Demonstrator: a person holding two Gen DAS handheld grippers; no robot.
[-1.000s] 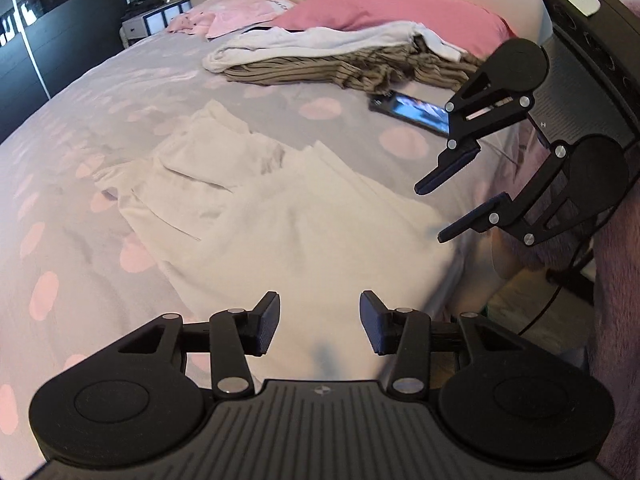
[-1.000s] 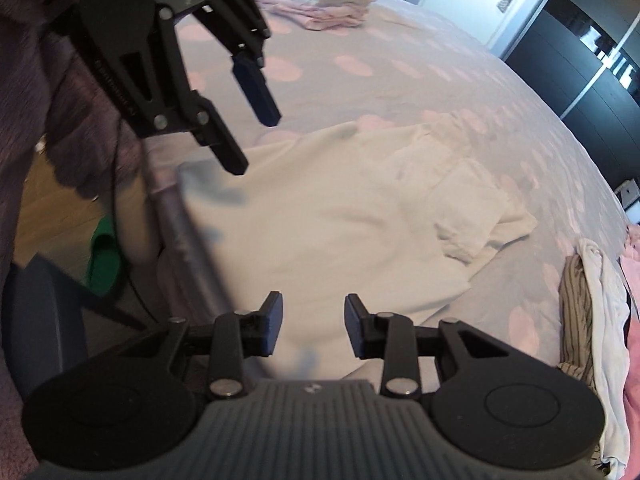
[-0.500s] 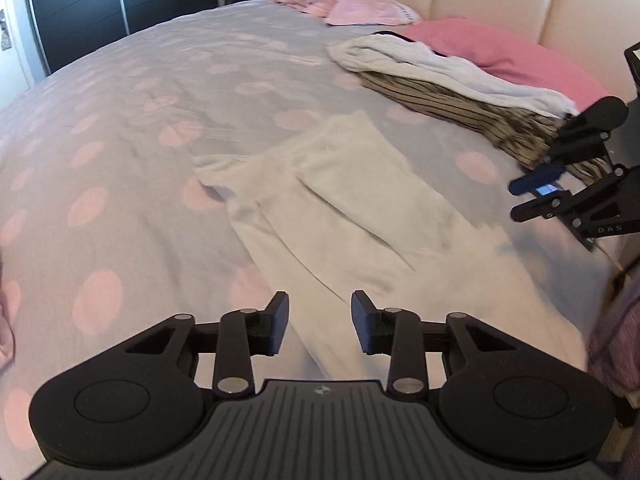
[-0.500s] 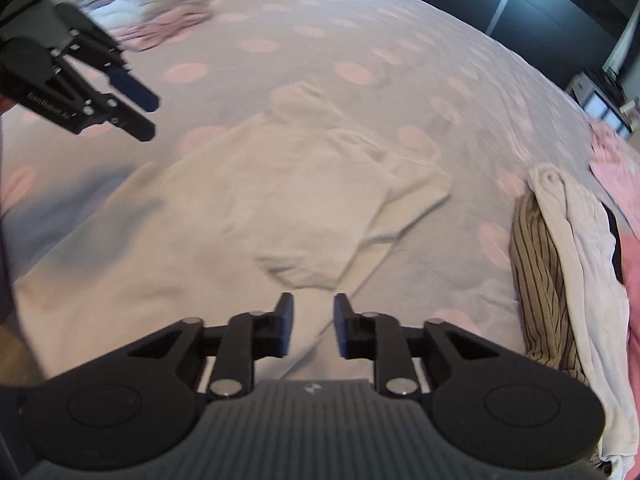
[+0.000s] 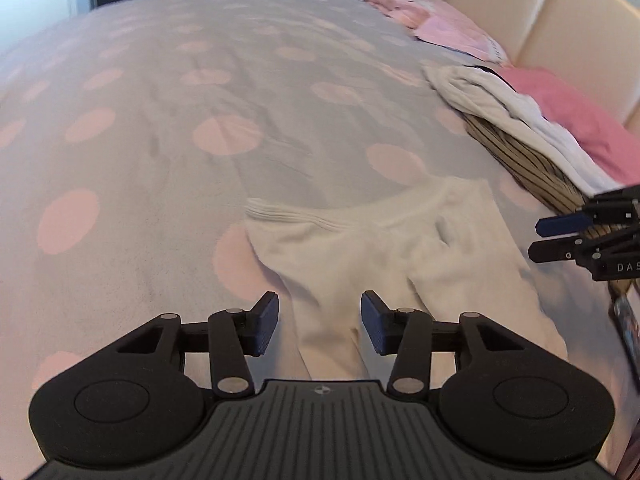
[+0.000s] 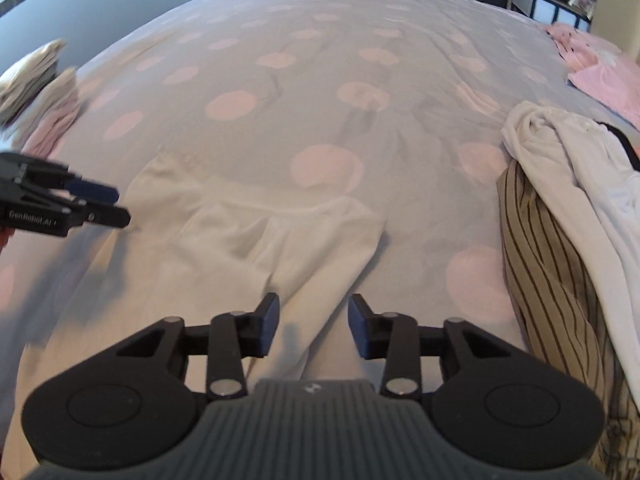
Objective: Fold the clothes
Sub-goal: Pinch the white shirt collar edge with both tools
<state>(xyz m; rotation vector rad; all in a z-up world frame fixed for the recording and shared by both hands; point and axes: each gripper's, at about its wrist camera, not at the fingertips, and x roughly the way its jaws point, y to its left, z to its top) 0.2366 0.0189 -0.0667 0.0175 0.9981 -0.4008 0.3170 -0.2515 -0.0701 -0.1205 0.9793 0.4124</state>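
Observation:
A cream-white garment [image 5: 360,248] lies partly folded on the grey bedspread with pink dots [image 5: 160,160]. My left gripper [image 5: 320,326] hovers over its near edge, jaws opening, with no cloth pinched between the pads. In the right wrist view the same garment [image 6: 248,232] spreads ahead, and my right gripper [image 6: 314,324] hangs above its near part, jaws also opening and holding nothing. Each gripper shows in the other's view: the right gripper [image 5: 552,236] at the right edge, the left gripper [image 6: 108,204] at the left edge.
A heap of striped brown cloth [image 6: 548,260] and white cloth [image 6: 580,168] lies right of the garment. A pink pillow [image 5: 580,120] and pink clothes [image 6: 600,68] sit by the headboard. A folded stack [image 6: 40,92] is far left. A phone [image 5: 624,328] lies near the bed's edge.
Both grippers swept from the bed's edge across the garment toward its far part, rolling as they went. Their jaws narrowed half a second ago and stand wider now.

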